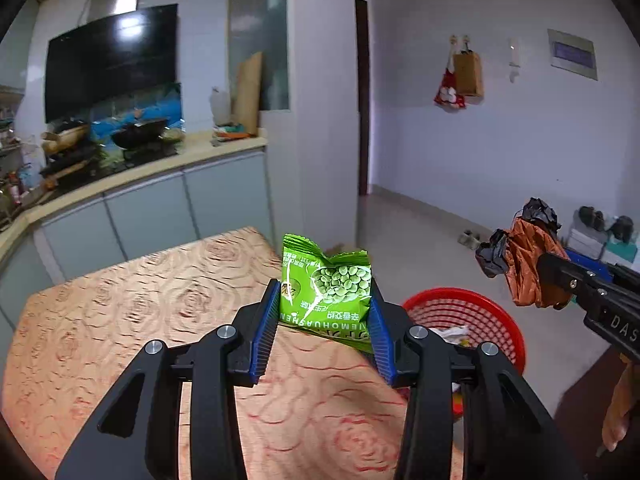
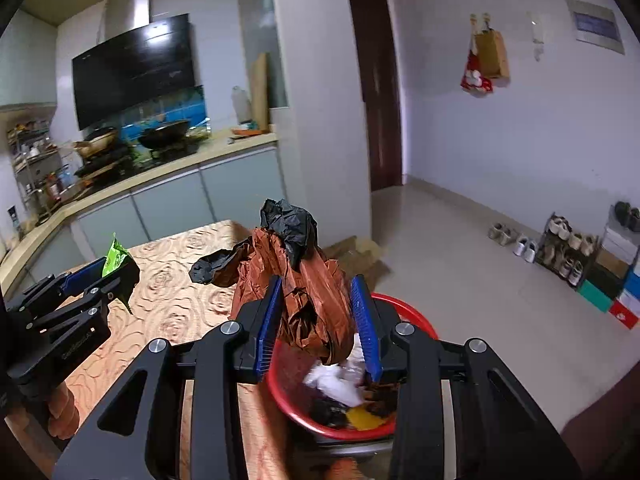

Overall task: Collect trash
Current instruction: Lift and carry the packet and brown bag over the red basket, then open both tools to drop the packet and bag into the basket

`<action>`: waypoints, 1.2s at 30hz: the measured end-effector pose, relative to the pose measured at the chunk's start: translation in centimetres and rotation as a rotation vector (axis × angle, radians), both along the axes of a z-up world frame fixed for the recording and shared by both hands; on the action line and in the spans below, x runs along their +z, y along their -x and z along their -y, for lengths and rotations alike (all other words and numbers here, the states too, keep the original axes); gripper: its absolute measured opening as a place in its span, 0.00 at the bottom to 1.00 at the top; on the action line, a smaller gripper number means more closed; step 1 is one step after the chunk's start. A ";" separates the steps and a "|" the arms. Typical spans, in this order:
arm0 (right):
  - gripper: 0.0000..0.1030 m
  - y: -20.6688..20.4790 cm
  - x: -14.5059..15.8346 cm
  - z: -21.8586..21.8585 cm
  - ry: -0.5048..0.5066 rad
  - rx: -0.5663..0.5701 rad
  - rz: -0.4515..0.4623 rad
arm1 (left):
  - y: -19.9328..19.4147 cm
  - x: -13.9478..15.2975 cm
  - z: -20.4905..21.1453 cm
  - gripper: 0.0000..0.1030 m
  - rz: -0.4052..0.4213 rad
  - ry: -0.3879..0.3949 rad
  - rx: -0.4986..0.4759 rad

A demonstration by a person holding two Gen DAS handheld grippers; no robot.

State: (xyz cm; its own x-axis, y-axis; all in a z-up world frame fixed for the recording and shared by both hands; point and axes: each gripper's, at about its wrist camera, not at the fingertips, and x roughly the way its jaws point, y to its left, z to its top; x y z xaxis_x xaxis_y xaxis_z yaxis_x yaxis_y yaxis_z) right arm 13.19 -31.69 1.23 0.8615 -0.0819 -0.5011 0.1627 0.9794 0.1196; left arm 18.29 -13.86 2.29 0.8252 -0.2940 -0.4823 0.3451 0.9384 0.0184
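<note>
My left gripper (image 1: 325, 300) is shut on a green snack packet (image 1: 328, 284) and holds it above the table's right edge. It also shows in the right wrist view (image 2: 105, 270) with the packet (image 2: 116, 258). My right gripper (image 2: 318, 300) is shut on a crumpled brown and black plastic bag (image 2: 308, 280), held above the red basket (image 2: 416, 320). In the left wrist view the bag (image 1: 528, 264) hangs at the right, over the basket (image 1: 480, 304). The basket holds white paper, dark scraps and something yellow.
The table (image 1: 140, 320) has a peach rose-patterned cloth. A kitchen counter with pans (image 1: 132, 140) runs behind it. A white pillar (image 1: 320, 120) and a dark door (image 2: 376, 88) stand beyond. A shoe rack (image 2: 572, 252) and boxes line the right wall on the tiled floor.
</note>
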 end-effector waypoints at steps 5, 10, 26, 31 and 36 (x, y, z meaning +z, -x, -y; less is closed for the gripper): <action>0.34 -0.4 -1.6 2.1 -0.006 -0.043 -0.035 | -1.0 -1.4 3.1 0.39 -0.038 -0.001 -0.057; 0.34 -1.1 -3.3 3.8 -0.018 -0.078 -0.078 | -2.0 -3.0 5.8 0.39 -0.085 0.001 -0.110; 0.35 -4.4 -8.6 7.0 -0.069 -0.147 -0.228 | -5.9 -9.0 10.7 0.39 -0.265 -0.035 -0.155; 0.38 -5.6 -10.0 7.0 -0.093 -0.129 -0.277 | -6.7 -10.3 11.0 0.44 -0.319 -0.039 -0.154; 0.42 -5.6 -10.3 7.6 -0.178 -0.090 -0.279 | -7.3 -10.1 10.2 0.67 -0.340 -0.006 -0.149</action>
